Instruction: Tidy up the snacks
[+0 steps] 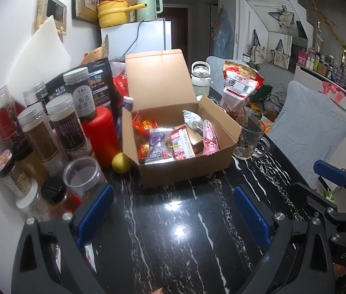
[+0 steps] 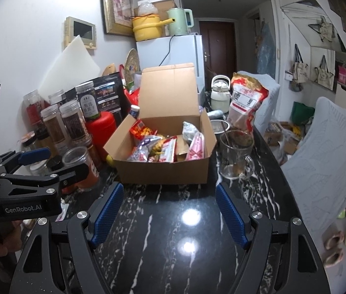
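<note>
Nearest, the left gripper (image 1: 174,214) and the right gripper (image 2: 170,214) both hover with blue-padded jaws spread wide and empty above the glossy black white-veined marble tabletop (image 2: 187,245); just beyond stands the open brown cardboard box (image 2: 165,169), lid flap upright, holding a jumble of crinkly snack packets (image 1: 170,142) in red, purple, silver and pink, some overlapping; a good next move is probably to approach from above, pinch one loose packet by an edge and avoid dragging its neighbours, while the tall red-and-clear cashew bag (image 2: 245,105) leans further back, right of the box, behind the clear glass mug (image 2: 235,156)
</note>
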The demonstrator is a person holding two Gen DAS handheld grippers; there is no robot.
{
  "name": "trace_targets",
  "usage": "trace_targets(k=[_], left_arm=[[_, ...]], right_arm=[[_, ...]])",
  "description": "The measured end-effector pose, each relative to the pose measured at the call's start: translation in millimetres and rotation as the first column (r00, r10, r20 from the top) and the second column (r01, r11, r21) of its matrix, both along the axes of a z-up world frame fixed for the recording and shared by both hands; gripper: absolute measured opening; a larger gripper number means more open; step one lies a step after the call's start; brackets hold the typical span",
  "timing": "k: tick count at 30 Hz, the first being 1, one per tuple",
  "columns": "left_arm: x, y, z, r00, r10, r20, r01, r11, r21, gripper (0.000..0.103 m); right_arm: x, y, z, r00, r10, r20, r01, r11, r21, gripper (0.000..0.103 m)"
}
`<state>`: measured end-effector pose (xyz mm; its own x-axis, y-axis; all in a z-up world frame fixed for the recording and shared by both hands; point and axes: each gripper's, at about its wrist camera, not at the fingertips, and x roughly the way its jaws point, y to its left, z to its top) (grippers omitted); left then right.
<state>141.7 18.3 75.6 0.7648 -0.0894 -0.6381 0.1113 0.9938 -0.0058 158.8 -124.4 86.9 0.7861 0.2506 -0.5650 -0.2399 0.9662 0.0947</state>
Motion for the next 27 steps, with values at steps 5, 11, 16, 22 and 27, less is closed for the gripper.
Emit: trace_targets(k=[5, 11, 16, 22, 27], left_arm=[[-2.3, -5.2, -0.2, 1.0, -0.023, 0.004, 0.023, 1.0, 0.005, 0.1], [-3.5, -7.0, -0.9, 1.0, -0.028, 0.003, 0.028, 1.0, 0.007, 0.1], [-3.7, -7.3, -0.5, 1.0, -0.027, 0.003, 0.027, 1.0, 0.009, 0.1], [-3.8, -8.3, 1.8, 0.999, -0.034, 0.004, 0.034, 0.999, -0.001, 0.1], [-3.2, -7.2, 3.3, 1.0, -0.027, 0.005, 0.027, 1.0, -0.008, 0.1]], right_arm=[[-1.6, -1.3, -3.2, 1.0, -0.016, -0.01, 0.016, 1.0, -0.001, 0.078], [-4.7, -4.7, -3.6, 0.999, -0.032, -0.011, 0.032, 0.999, -0.006, 0.078], [-6.9, -6.4, -0.9, 0.999, -0.038, -0.005, 0.037, 0.999, -0.014, 0.078], [-7.2, -8.4, 2.5, 0.999, -0.041, 0.003, 0.041, 0.999, -0.017, 0.078], [-6.5, -7.4, 4.1, 0.999, -0.035, 0.006, 0.035, 0.999, -0.023, 0.078]])
